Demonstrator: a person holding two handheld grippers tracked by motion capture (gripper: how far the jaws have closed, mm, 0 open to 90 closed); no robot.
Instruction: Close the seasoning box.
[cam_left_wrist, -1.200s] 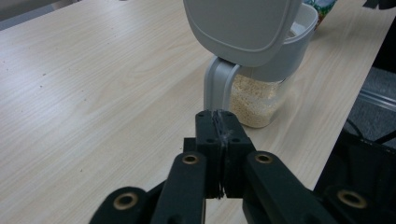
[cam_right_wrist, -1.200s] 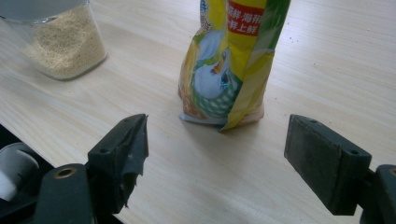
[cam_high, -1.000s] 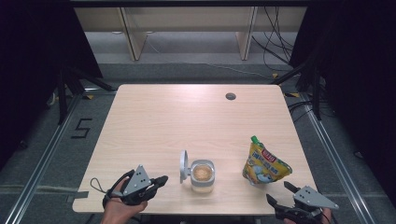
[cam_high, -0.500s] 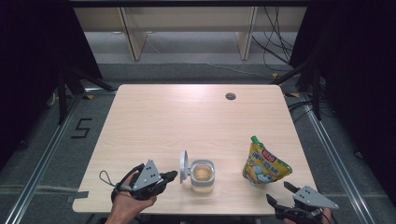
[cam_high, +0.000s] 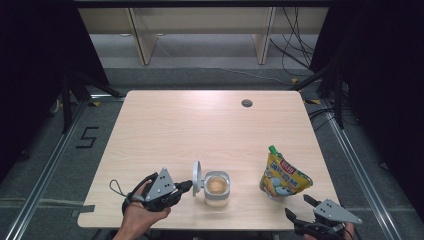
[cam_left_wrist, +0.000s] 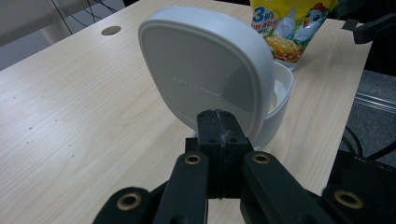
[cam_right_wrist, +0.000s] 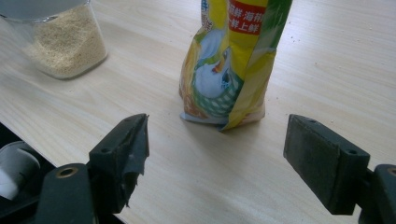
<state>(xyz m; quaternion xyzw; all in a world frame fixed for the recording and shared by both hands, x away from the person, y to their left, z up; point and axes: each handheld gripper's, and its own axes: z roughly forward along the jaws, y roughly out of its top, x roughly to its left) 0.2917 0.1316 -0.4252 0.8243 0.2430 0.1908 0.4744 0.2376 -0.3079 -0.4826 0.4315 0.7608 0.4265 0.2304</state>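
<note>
At the near edge of the pale wooden desk (cam_high: 165, 125), the left gripper (cam_high: 187, 185) – jaws clenched on nothing – noses against the upright white hinged lid (cam_left_wrist: 205, 77) of the clear grain-filled plastic jar (cam_high: 217, 188), apparently to push it shut, while the right gripper (cam_high: 300, 208) waits, jaws released, near the yellow-green stand-up pouch (cam_high: 282, 176).

Bright, even overhead light; dark surroundings

Counter (cam_high: 165, 125): pale matt wood grain; jar (cam_right_wrist: 65, 44): clear smooth plastic, lid (cam_left_wrist: 205, 70) white satin plastic; pouch (cam_right_wrist: 233, 60): glossy printed film; claw pads (cam_right_wrist: 322, 156): matt black, rough.
</note>
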